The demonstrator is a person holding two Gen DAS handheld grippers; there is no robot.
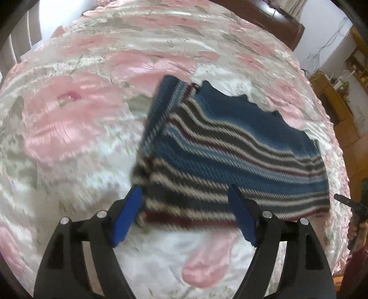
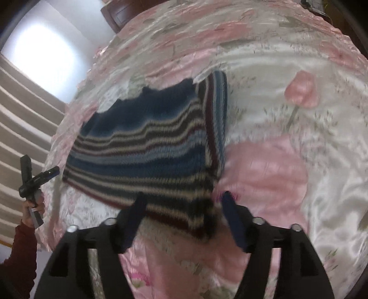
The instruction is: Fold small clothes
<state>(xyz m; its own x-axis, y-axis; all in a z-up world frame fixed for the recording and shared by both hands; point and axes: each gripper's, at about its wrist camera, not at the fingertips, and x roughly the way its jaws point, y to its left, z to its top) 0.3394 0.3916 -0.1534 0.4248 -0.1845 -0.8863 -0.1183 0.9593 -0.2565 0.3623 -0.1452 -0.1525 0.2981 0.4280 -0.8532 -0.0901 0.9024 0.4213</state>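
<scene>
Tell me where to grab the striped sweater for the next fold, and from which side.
Likely the near hem corners of the striped knit sweater: it lies flat on the floral bedspread, the maroon-edged hem nearest both open grippers. Bring the left gripper and right gripper in low from the near side and pinch the hem edge.

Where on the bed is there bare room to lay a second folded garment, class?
Bare floral bedspread lies wide open beside the striped sweater on its folded-edge side, and beyond it towards the headboard. It is tighter at the sweater's near hem, where the open left claw and open right claw hover.
</scene>
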